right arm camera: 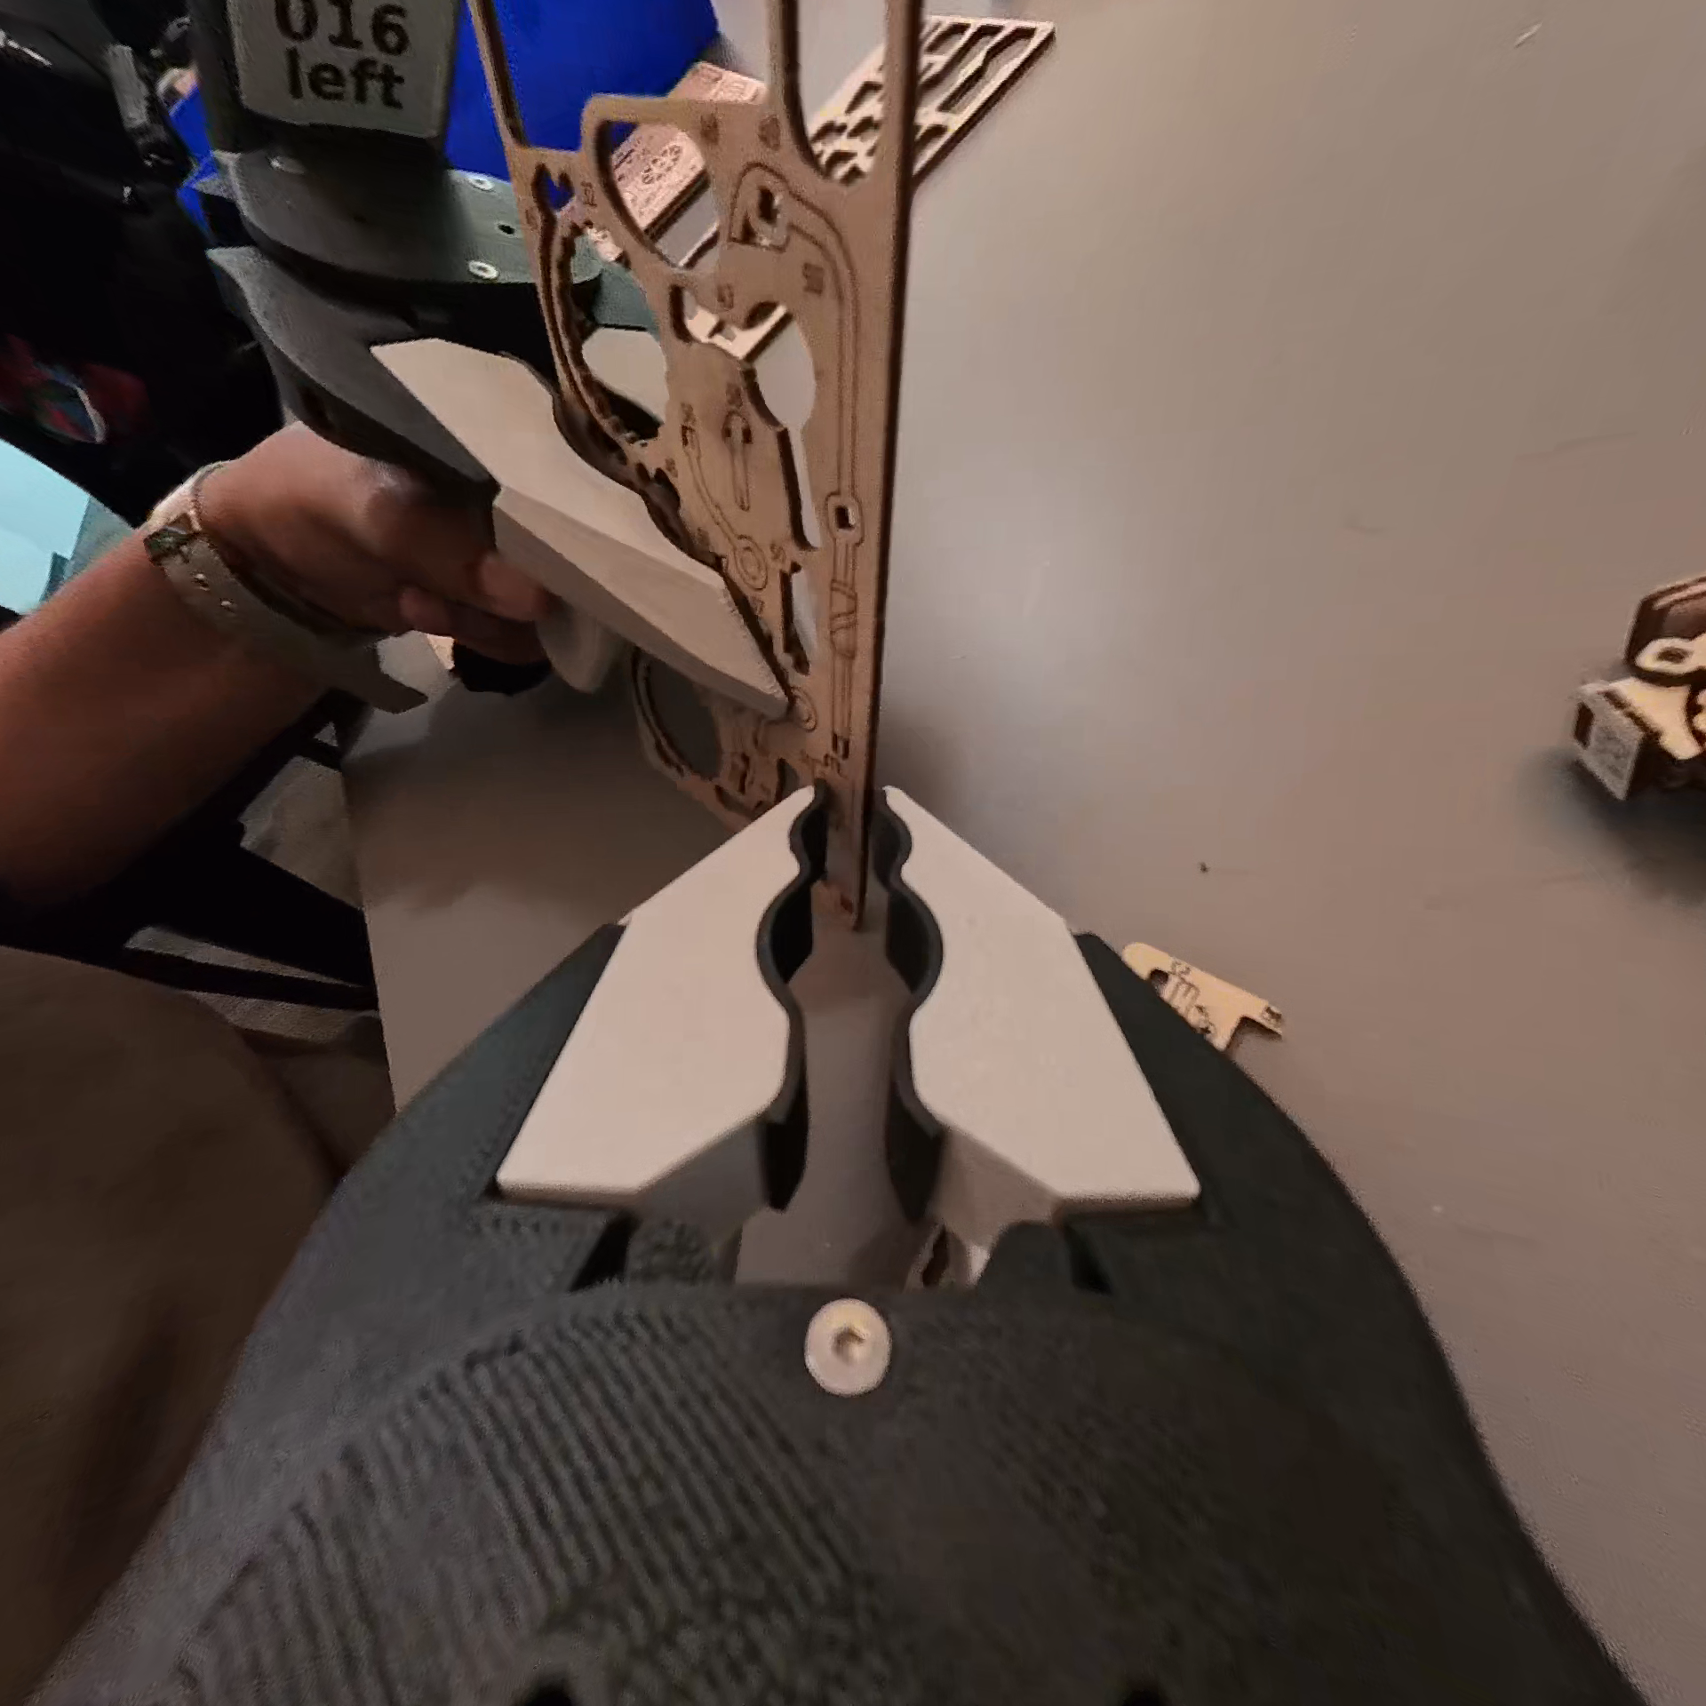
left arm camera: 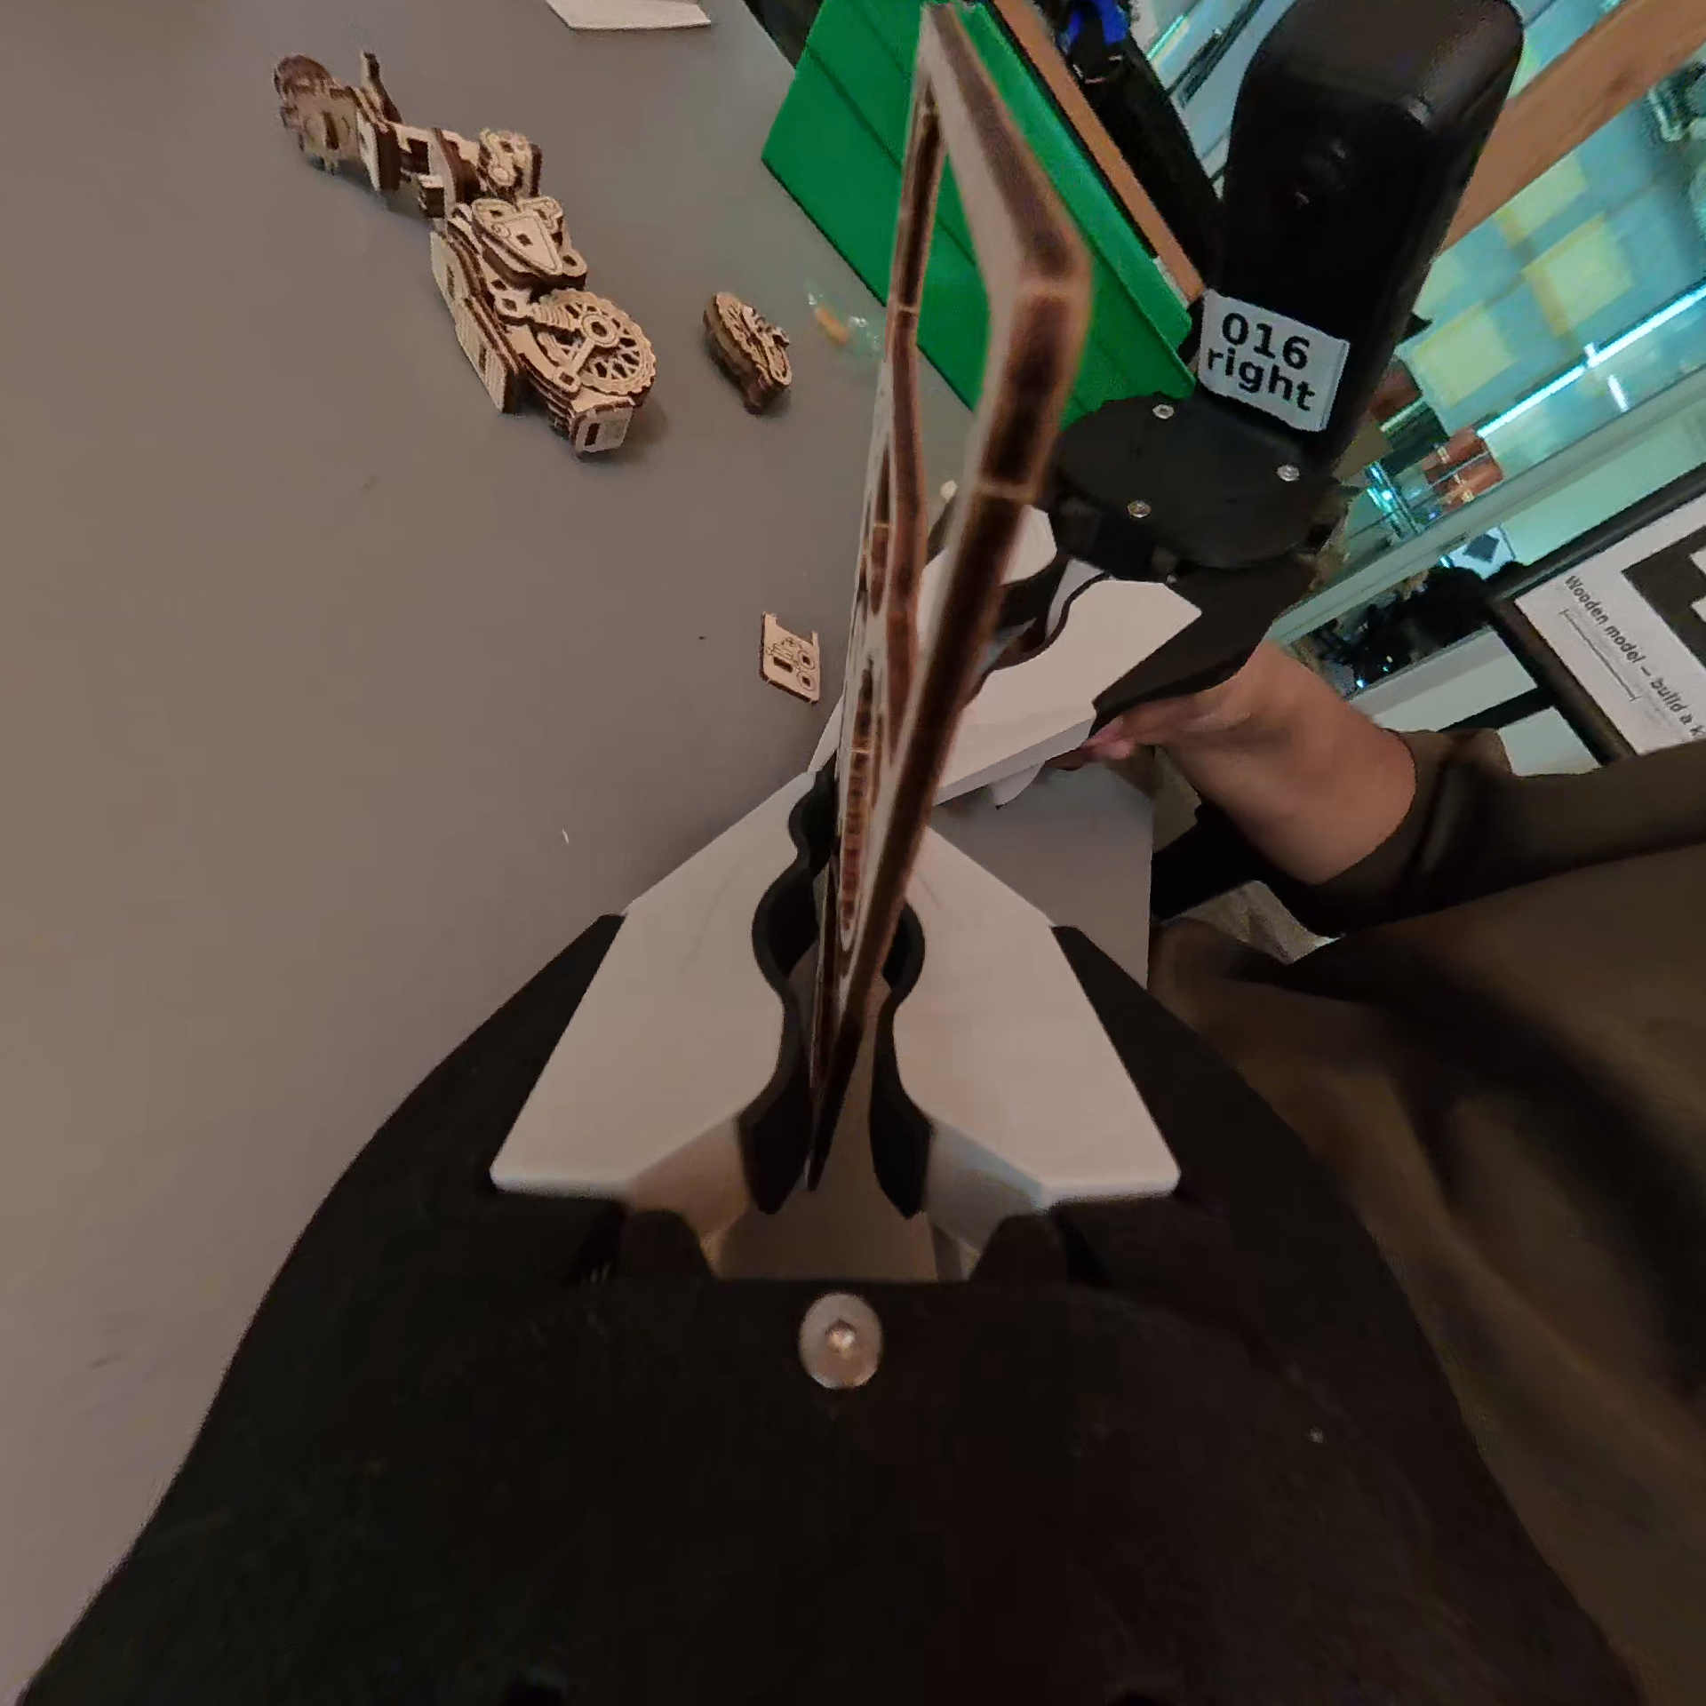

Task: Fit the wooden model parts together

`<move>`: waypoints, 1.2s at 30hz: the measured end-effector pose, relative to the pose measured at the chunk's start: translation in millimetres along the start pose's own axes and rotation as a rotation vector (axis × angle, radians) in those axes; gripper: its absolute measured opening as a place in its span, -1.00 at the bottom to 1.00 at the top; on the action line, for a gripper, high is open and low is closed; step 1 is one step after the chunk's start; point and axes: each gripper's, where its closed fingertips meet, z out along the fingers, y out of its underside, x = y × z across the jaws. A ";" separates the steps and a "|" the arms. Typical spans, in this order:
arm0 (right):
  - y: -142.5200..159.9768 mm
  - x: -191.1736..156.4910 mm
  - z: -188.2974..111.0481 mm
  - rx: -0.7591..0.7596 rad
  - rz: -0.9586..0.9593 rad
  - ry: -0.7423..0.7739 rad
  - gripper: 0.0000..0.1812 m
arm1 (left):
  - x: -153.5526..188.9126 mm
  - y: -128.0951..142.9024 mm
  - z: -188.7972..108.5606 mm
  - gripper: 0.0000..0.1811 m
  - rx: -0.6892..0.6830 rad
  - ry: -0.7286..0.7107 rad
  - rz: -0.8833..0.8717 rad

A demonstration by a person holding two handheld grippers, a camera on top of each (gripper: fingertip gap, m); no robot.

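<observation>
A thin laser-cut wooden sheet point(left arm camera: 979, 369) with part outlines cut into it stands upright above the grey table point(left arm camera: 277, 738). My left gripper point(left arm camera: 849, 803) is shut on it, and I see the sheet edge-on between the jaws. In the right wrist view the sheet point(right arm camera: 831, 369) shows its flat face, and my right gripper point(right arm camera: 851, 803) is shut on its lower right edge strip. The left gripper point(right arm camera: 738, 646) clamps the sheet from the left there. The right gripper point(left arm camera: 997, 637) shows farther along the sheet in the left wrist view.
A part-built wooden model point(left arm camera: 545, 305) and a small gear piece point(left arm camera: 748, 351) lie at the back. A small flat part point(left arm camera: 789, 660) lies near the sheet and shows in the right wrist view point(right arm camera: 1209, 1002). A green box point(left arm camera: 969, 231) stands behind. Another cut sheet point(right arm camera: 923, 92) lies on the table. Less than 4 cm separates the two grippers' tips. The part-built wooden model point(left arm camera: 545, 305) is about 15 centimetres from both grippers' fingertips.
</observation>
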 end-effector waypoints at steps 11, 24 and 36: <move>-0.3 5.0 4.8 0.026 0.116 0.025 -0.91 | -10.1 -0.5 0.5 -0.98 0.008 -0.056 -0.028; -4.5 10.2 -0.6 0.016 -0.026 0.162 -0.88 | -13.7 -1.9 -3.8 -0.99 0.007 -0.058 -0.046; -10.2 19.4 -2.0 0.064 -0.182 0.245 -0.76 | -30.6 -1.3 -51.2 -1.00 0.002 -0.031 -0.278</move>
